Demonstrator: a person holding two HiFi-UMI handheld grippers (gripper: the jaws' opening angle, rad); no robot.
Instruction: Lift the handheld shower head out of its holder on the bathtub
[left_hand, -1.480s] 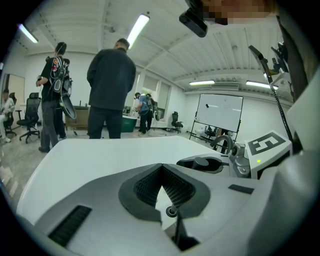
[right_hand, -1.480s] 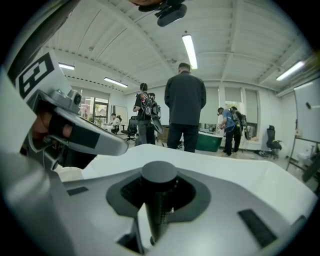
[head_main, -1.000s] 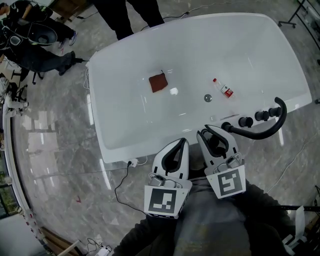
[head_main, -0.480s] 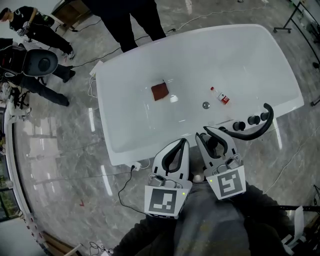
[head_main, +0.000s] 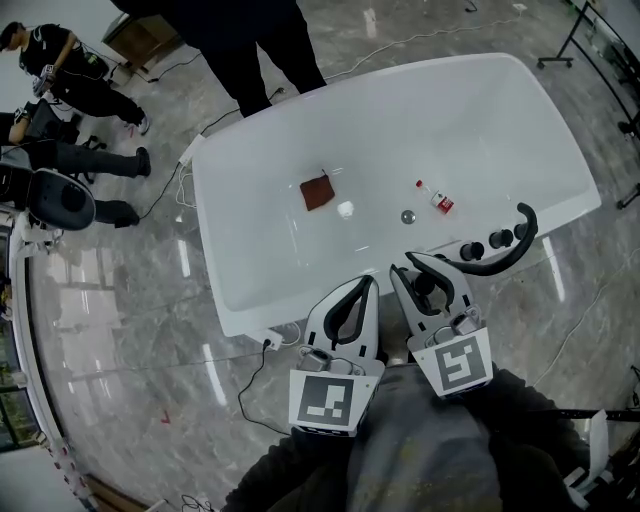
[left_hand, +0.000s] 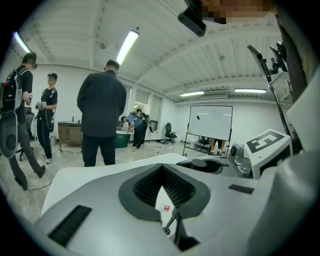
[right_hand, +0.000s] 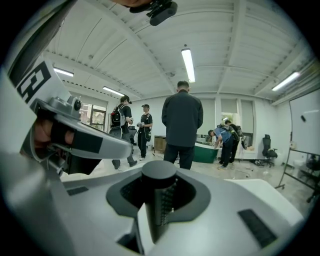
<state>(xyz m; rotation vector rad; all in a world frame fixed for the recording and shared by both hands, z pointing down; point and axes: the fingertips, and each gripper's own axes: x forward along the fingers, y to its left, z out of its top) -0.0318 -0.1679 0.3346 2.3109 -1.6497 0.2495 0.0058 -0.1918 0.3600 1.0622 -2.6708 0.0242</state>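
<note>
Handheld shower head (right_hand: 159, 192): black, upright handle, clamped between the jaws of the right claw (head_main: 418, 268), which stands part-way closed on it. Location: over the near rim of the bathtub (head_main: 232, 205), just beside a row of black knobs (head_main: 497, 240). Its holder is not made out.
Hose (head_main: 500, 262): black, curving from the claw out past the knobs and up to the tub's right corner.
Left claw (head_main: 368, 285): beside the right one, jaw tips together, nothing held.
Bathtub: white, oval. Contents: brown square cloth (head_main: 318, 192), small bottle with red label (head_main: 441, 201), metal drain (head_main: 407, 216).
Floor (head_main: 120, 300): glossy grey marble, with a cable (head_main: 245, 370) trailing from the tub's near corner.
Room: white ribbed ceiling with strip lights (right_hand: 188, 65) and a whiteboard on a stand (left_hand: 210, 122). One person in dark clothing (head_main: 250, 40) stands at the tub's far side, with others (head_main: 70, 60) further left.
</note>
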